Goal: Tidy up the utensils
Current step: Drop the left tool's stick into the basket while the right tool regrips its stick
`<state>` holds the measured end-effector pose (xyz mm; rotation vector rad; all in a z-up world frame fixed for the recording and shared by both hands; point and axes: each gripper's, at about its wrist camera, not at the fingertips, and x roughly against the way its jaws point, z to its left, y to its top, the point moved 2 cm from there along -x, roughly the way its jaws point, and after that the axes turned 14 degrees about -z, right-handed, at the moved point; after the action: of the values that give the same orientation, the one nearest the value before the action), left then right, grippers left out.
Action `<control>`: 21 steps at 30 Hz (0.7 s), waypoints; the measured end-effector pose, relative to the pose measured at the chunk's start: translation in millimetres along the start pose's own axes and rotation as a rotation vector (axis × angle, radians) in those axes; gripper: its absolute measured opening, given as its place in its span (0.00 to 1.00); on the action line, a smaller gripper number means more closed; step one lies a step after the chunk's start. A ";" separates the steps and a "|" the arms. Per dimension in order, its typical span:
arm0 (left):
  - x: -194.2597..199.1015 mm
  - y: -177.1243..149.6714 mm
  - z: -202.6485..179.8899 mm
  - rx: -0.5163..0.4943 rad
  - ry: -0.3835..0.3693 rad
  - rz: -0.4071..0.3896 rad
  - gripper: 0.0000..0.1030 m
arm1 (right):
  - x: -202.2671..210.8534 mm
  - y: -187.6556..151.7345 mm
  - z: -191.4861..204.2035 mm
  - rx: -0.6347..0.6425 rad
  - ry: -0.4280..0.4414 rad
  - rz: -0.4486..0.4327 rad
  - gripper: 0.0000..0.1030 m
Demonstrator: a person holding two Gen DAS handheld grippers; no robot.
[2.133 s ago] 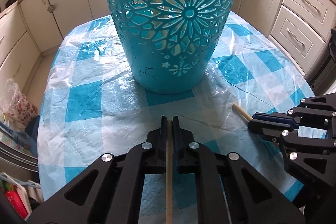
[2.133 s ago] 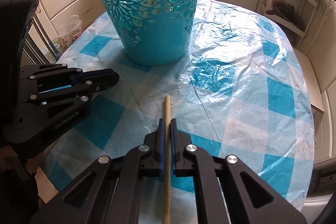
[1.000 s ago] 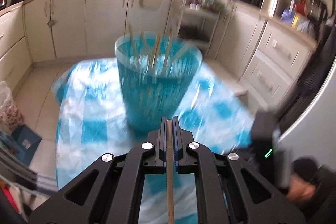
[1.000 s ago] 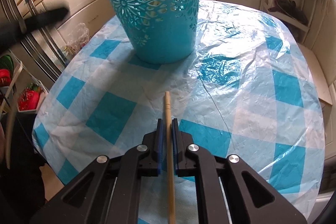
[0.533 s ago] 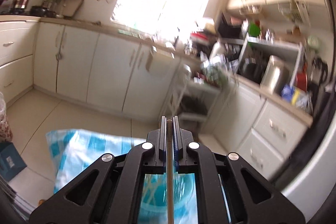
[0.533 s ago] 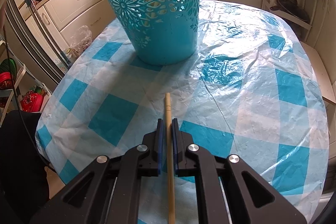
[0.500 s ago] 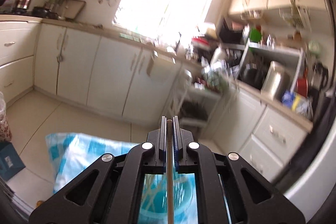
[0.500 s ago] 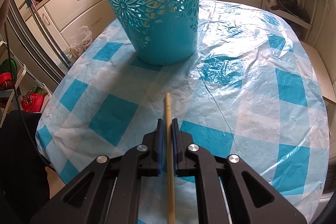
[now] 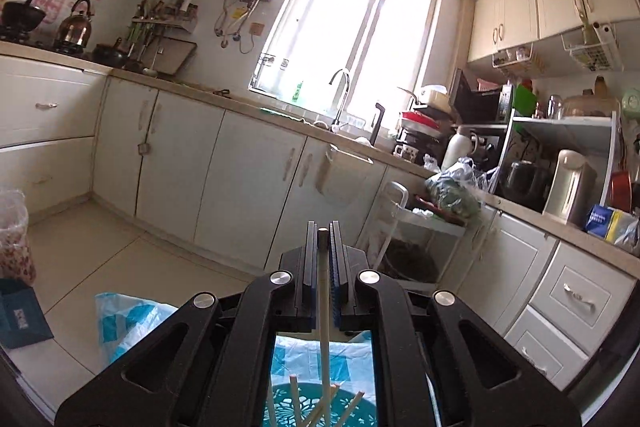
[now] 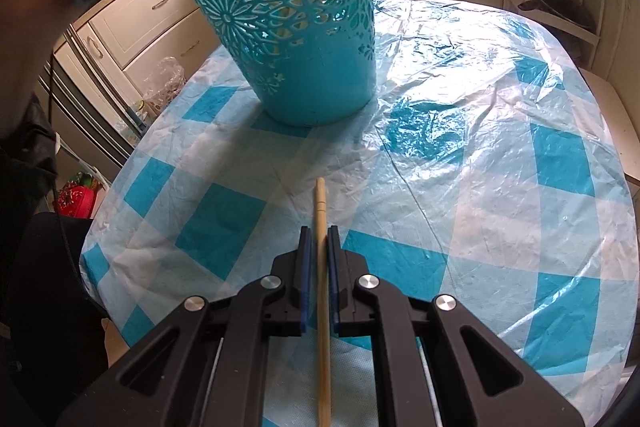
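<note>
— What are the tongs doing?
— The left gripper [image 9: 322, 259] pinches one chopstick [image 9: 324, 327], hanging down over the teal basket [image 9: 320, 409], where about four more sticks stand. The right gripper [image 10: 319, 259] pinches a second chopstick [image 10: 321, 223], tip past the jaws.
— And the basket?
— One, on the checked tablecloth [image 10: 480, 187], toward the tabletop's far edge.
</note>
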<state>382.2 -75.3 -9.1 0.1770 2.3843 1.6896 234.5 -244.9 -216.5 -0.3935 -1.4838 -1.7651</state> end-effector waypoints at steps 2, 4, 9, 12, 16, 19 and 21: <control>0.1 -6.9 -3.7 -0.018 -0.004 0.015 0.05 | 0.1 0.4 -1.2 -0.004 0.004 0.001 0.08; 3.3 -13.2 -5.4 -0.031 -0.013 0.033 0.05 | -0.3 0.9 -0.8 -0.003 0.005 0.002 0.08; 5.6 -32.5 -10.5 -0.095 -0.033 0.141 0.05 | -1.2 0.9 1.4 0.002 -0.002 0.003 0.08; 8.9 -48.1 -10.9 -0.144 -0.033 0.234 0.06 | -1.9 1.0 3.3 0.011 -0.010 0.004 0.09; 32.0 -53.9 -0.2 -0.158 -0.013 0.282 0.15 | -2.7 0.8 11.4 0.020 0.023 0.001 0.33; 60.5 -48.0 15.4 -0.161 0.027 0.265 0.39 | -1.8 -0.2 14.3 0.086 -0.061 -0.015 0.36; 77.2 -45.1 27.2 -0.166 0.055 0.251 0.46 | -2.2 -0.5 13.0 0.076 -0.068 -0.027 0.36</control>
<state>315.0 -48.5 -68.3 0.4235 2.3264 2.0172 232.5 -231.9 -214.8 -0.4001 -1.6056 -1.7260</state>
